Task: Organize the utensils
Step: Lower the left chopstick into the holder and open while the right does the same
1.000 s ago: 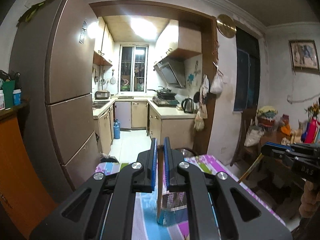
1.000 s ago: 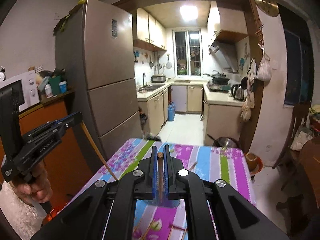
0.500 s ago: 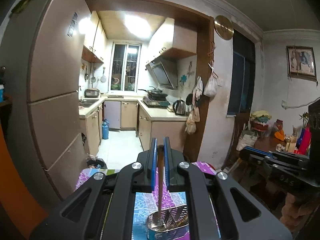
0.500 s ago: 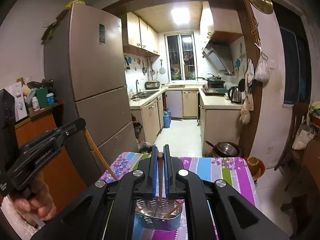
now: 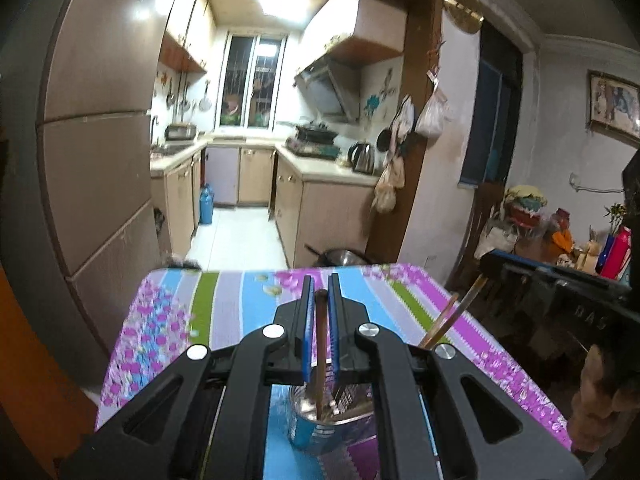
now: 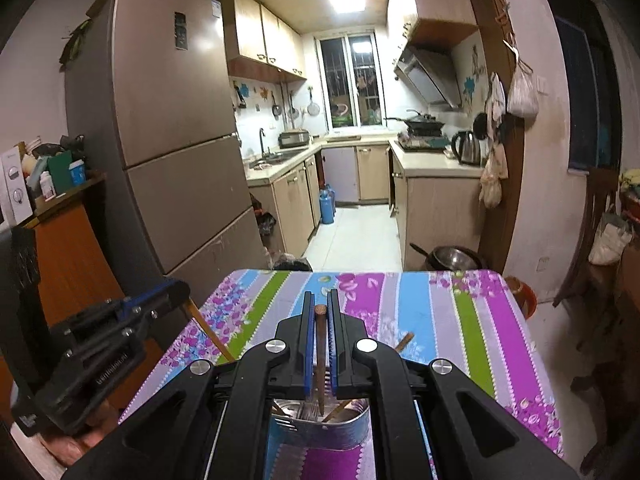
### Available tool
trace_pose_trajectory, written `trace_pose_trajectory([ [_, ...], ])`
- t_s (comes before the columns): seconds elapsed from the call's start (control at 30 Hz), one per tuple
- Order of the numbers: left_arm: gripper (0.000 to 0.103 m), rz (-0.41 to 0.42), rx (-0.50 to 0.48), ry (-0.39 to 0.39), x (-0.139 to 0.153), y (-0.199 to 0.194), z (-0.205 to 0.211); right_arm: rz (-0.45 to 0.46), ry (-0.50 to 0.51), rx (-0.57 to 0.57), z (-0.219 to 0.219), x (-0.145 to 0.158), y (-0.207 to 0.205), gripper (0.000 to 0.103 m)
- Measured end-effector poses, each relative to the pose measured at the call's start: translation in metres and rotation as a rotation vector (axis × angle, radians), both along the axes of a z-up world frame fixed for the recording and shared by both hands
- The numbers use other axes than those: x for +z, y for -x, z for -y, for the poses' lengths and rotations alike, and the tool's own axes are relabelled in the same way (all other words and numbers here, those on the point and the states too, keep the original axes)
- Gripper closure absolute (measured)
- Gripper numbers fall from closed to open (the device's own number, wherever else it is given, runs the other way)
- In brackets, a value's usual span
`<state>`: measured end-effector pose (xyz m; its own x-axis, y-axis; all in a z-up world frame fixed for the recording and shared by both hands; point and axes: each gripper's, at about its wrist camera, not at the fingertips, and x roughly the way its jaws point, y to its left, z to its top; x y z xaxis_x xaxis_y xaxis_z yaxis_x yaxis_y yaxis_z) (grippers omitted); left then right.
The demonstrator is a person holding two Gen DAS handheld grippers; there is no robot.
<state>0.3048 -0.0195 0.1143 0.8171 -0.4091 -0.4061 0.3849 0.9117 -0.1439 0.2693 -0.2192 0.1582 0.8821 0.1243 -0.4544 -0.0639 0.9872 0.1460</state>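
We hold the left gripper [image 5: 319, 300] pinched on a chopstick [image 5: 320, 344] and the right gripper [image 6: 319, 304] pinched on another chopstick [image 6: 321, 356]. Both lower tips sit inside the metal can [image 6: 320, 426] on the striped tablecloth [image 6: 440, 312].

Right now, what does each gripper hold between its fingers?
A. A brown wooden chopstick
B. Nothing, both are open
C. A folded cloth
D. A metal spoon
A. The left gripper is shut on a brown chopstick, and the right gripper is shut on another chopstick; both sticks point down into the metal can on the table.
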Motion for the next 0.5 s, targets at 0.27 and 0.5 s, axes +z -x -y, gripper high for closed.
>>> trace_pose_trajectory([
  [0.27, 0.098, 0.0, 0.031, -0.004, 0.004, 0.005, -0.01, -0.005, -0.029, -0.039, 0.014, -0.002, 0.01, 0.095],
  [0.5, 0.097, 0.098, 0.073, 0.027, 0.031, 0.053, -0.037, 0.03, -0.055, -0.021, 0.037, 0.017, 0.058, 0.095],
])
